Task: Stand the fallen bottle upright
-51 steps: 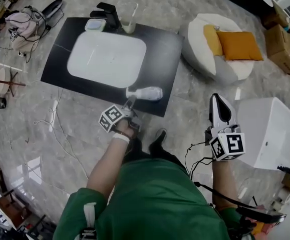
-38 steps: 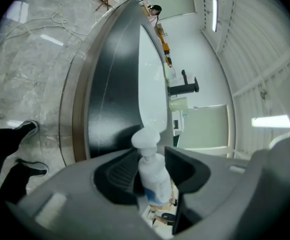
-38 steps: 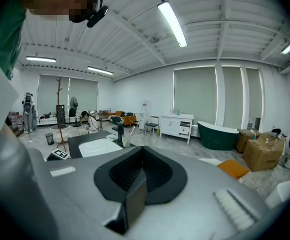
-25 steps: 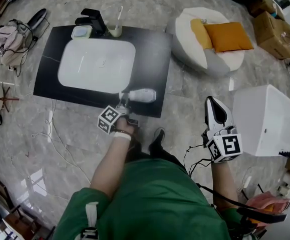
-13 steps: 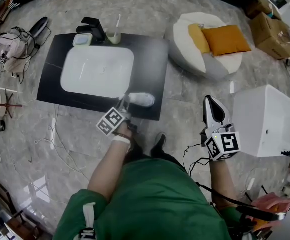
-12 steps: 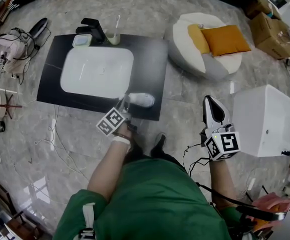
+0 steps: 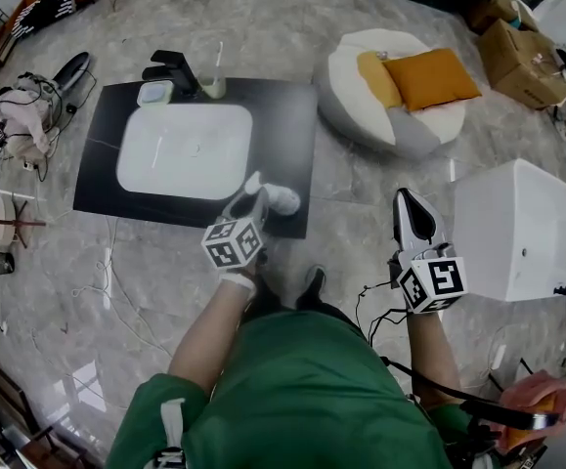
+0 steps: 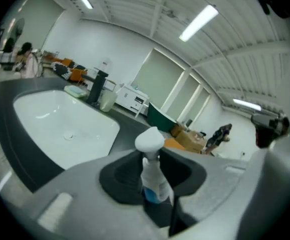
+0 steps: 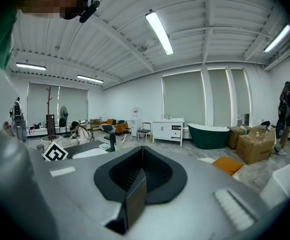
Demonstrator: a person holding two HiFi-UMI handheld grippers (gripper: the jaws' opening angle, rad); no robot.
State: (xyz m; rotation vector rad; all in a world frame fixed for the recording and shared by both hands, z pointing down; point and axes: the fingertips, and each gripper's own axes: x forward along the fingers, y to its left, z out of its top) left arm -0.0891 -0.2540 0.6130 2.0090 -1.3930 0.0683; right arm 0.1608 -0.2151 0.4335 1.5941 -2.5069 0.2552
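I am working with two grippers and one bottle point(image 8: 151, 176). One black slab point(image 7: 292, 125) carrying one white basin point(image 7: 185, 149) is lying on the grey marble floor point(image 7: 361, 193) of a bright showroom. My left gripper point(image 7: 254, 199) is clamping the bottle, cap upward, over the slab's near edge, right of the basin. My right gripper point(image 7: 410, 208) is hanging well apart, its jaws together on nothing.
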